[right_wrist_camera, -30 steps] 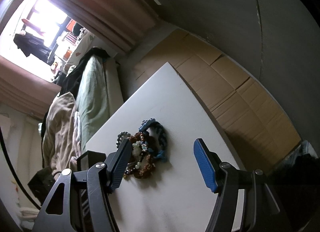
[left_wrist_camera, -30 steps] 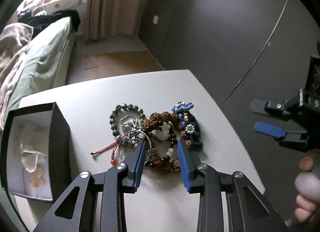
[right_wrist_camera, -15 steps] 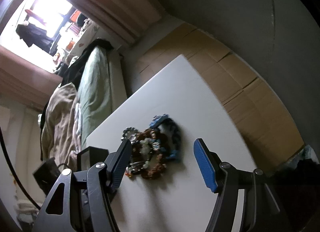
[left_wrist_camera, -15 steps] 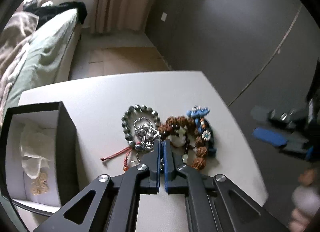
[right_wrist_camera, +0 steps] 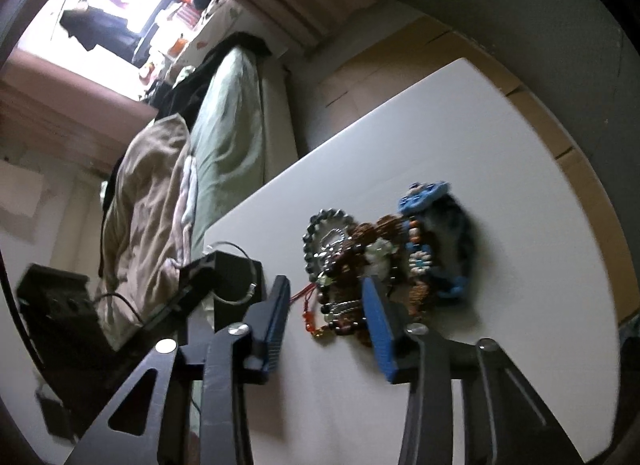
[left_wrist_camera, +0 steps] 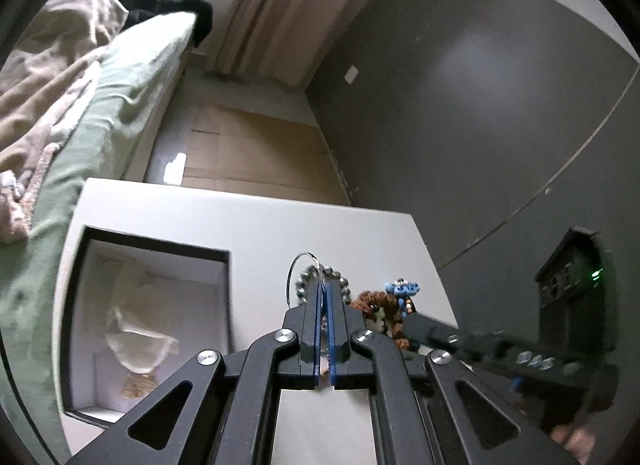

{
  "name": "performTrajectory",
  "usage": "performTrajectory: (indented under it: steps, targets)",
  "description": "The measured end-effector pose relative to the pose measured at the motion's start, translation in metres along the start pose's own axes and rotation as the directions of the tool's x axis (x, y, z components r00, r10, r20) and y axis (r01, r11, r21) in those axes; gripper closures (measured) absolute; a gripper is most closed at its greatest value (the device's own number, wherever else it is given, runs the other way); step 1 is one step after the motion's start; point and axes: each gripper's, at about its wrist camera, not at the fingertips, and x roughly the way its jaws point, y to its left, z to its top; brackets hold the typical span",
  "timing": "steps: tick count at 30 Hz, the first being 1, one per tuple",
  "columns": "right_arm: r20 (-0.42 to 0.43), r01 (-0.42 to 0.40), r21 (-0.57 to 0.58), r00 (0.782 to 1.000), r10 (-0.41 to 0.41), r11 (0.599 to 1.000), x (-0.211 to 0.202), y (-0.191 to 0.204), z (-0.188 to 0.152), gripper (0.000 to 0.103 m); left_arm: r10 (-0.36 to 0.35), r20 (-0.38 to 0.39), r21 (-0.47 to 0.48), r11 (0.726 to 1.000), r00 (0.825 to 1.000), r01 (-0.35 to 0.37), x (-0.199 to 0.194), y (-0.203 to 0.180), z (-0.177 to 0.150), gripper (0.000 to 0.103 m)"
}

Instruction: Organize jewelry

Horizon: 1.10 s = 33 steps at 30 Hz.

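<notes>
1. Between its blue pads, the left gripper (left_wrist_camera: pixel 324 289) is pressed together on a thin silver wire bangle (left_wrist_camera: pixel 298 269), held clear of the white table (left_wrist_camera: pixel 256 225).
2. Left of it sits a square black box (left_wrist_camera: pixel 150 245) with a pale lining.
3. Ahead of the right gripper (right_wrist_camera: pixel 324 297), whose jaws are spread, lies a tangled pile of round beaded bracelets (right_wrist_camera: pixel 384 253).

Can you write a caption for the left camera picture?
Left gripper shut on a thin silver bangle, lifting it beside the open box.
</notes>
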Motion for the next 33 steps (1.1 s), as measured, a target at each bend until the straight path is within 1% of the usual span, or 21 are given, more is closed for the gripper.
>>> performTrajectory:
  steps: [1,5,7,9,12,14,19,21,27,33]
  targets:
    - [-0.001,0.019,-0.005,1.0,-0.019,1.0,0.006,0.003,0.0,0.066,-0.004,0.007,-0.007,1.0,1.0,0.004,-0.003,0.002,0.002,0.102]
    - [-0.004,0.053,0.002,0.999,-0.053,0.999,0.02,0.004,0.003,0.067,-0.019,0.031,-0.03,0.999,0.999,0.02,-0.013,0.011,0.006,0.102]
    - [0.006,0.075,0.023,0.997,-0.075,0.997,0.027,0.003,0.004,0.071,-0.025,0.041,-0.042,0.999,0.999,0.027,-0.018,0.014,0.008,0.102]
    - [0.006,0.071,0.044,0.997,-0.071,0.996,0.032,0.002,0.006,0.077,-0.032,0.047,-0.054,0.998,0.998,0.035,-0.022,0.019,0.01,0.102]
    - [0.013,0.092,0.066,0.996,-0.093,0.994,0.038,0.003,0.007,0.077,-0.05,0.057,-0.069,0.996,0.997,0.054,-0.027,0.024,0.014,0.102]
    - [0.017,0.128,0.062,0.991,-0.129,0.99,0.041,0.006,0.007,0.077,-0.049,0.066,-0.07,0.996,0.997,0.054,-0.031,0.028,0.017,0.102]
    - [0.031,0.206,0.025,0.978,-0.207,0.978,0.045,0.014,0.01,0.077,-0.051,0.078,-0.089,0.994,0.996,0.057,-0.036,0.037,0.021,0.102]
    - [0.035,0.243,0.005,0.969,-0.243,0.97,0.048,0.018,0.01,0.083,-0.05,0.082,-0.101,0.993,0.995,0.058,-0.038,0.041,0.023,0.102]
    - [0.024,0.315,-0.075,0.949,-0.314,0.946,0.053,0.028,0.01,0.083,-0.048,0.087,-0.115,0.992,0.995,0.058,-0.041,0.043,0.023,0.102]
    - [0.021,0.348,-0.129,0.937,-0.349,0.929,0.052,0.031,0.002,0.083,-0.047,0.095,-0.116,0.992,0.994,0.058,-0.047,0.042,0.021,0.102]
